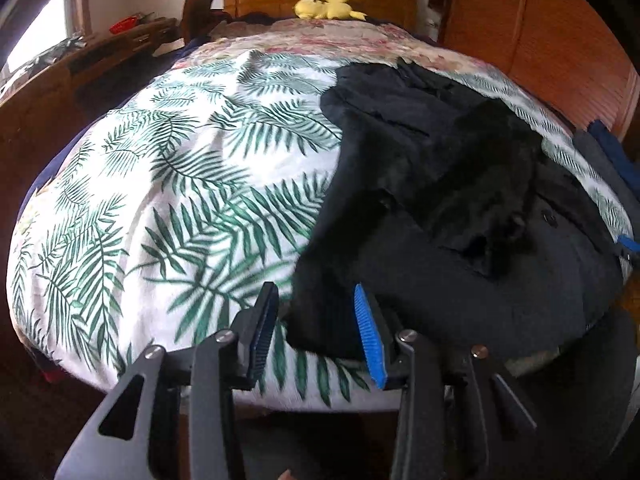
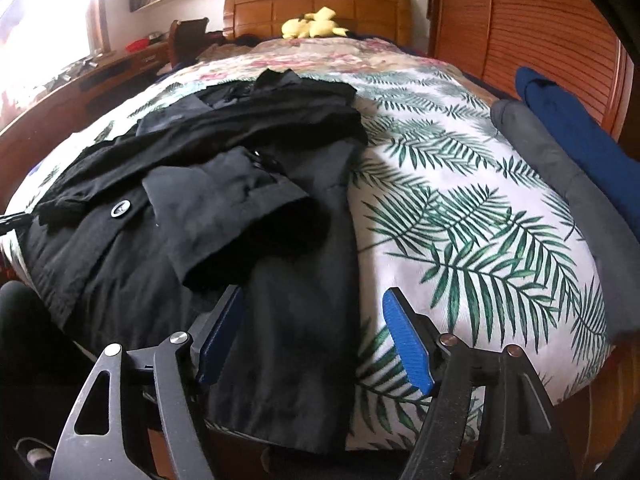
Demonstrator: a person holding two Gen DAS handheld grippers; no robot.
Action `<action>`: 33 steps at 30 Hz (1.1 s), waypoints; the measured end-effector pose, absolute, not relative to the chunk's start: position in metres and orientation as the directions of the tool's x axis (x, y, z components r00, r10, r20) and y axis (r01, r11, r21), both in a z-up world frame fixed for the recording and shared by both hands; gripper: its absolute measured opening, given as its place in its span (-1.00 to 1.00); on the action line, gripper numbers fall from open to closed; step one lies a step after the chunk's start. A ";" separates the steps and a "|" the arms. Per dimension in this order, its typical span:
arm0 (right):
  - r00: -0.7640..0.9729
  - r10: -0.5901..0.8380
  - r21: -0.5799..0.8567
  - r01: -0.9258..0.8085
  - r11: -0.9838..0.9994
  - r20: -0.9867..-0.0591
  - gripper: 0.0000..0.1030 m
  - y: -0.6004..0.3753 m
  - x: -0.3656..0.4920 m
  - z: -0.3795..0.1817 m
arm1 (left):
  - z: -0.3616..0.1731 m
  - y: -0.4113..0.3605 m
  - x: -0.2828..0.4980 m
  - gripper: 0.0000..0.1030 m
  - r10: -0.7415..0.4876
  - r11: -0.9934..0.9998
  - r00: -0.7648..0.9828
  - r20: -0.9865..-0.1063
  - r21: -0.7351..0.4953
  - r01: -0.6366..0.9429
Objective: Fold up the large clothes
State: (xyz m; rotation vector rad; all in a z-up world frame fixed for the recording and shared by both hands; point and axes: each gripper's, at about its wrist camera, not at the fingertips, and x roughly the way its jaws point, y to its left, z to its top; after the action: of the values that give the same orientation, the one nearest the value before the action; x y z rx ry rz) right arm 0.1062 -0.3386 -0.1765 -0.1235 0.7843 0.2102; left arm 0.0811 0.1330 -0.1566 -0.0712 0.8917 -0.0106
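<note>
Black coat (image 1: 440,200) lies on the bed (image 1: 180,200), on the palm-print cover, partly folded: one sleeve (image 2: 224,216) is laid across the body, button (image 2: 120,208) showing. Long axis runs from the foot edge toward the headboard (image 2: 316,8). Hem hangs slightly over the near edge.

Left gripper (image 1: 316,332): jaws spread, nothing pinched. The coat's near left corner sits between them and just beyond; the right-hand pad (image 1: 370,340) overlaps the dark cloth in view, but contact cannot be confirmed. Gripper tilted downward toward the foot edge.

Right gripper (image 2: 316,336): jaws spread wide, empty. The coat's right edge and hem lie between them, cloth toward the left pad (image 2: 220,336), bare cover toward the right one. Also angled down at the mattress edge.

Judgement: each hand is stationed at its own hem corner, so neither is clearly nearer. The coming move likely turns on pinching both corners and carrying the hem up the long axis toward the collar.

Off to the right: grey and blue clothes (image 2: 568,152), well apart. Yellow plush toy (image 2: 312,24) by the headboard.
</note>
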 end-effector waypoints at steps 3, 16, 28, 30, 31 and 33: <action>0.674 0.147 -0.022 -0.235 0.972 -0.724 0.42 -0.343 0.107 -0.179 | -0.162 0.131 0.082 -0.23 -0.029 0.998 0.614 -0.789 -0.058 -0.028; 0.636 0.179 -0.004 -0.275 0.961 -0.751 0.42 -0.342 0.103 -0.187 | -0.170 0.140 0.101 0.02 0.039 0.992 0.605 -0.795 -0.039 -0.116; 0.621 0.238 0.004 -0.353 0.935 -0.747 -0.30 -0.328 0.094 -0.190 | -0.163 0.128 0.076 0.01 -0.054 0.996 0.596 -0.801 -0.085 -0.024; 0.655 0.262 0.003 -0.369 0.929 -0.709 -0.51 -0.325 0.089 -0.184 | -0.163 0.124 0.073 0.01 -0.085 0.994 0.598 -0.797 -0.110 -0.006; 0.663 0.267 0.007 -0.367 0.930 -0.700 -0.53 -0.324 0.089 -0.182 | -0.162 0.122 0.073 0.01 -0.089 0.994 0.601 -0.794 -0.112 -0.001; 0.671 0.278 0.027 -0.358 0.933 -0.687 -0.54 -0.323 0.089 -0.178 | -0.162 0.122 0.072 0.01 -0.092 0.994 0.608 -0.788 -0.113 0.003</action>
State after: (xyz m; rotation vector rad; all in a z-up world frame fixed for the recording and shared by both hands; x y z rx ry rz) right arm 0.0890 -0.3230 -0.1783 -0.1134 0.7540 0.3590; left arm 0.0720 0.1220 -0.1619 -0.1041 0.9158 -0.0547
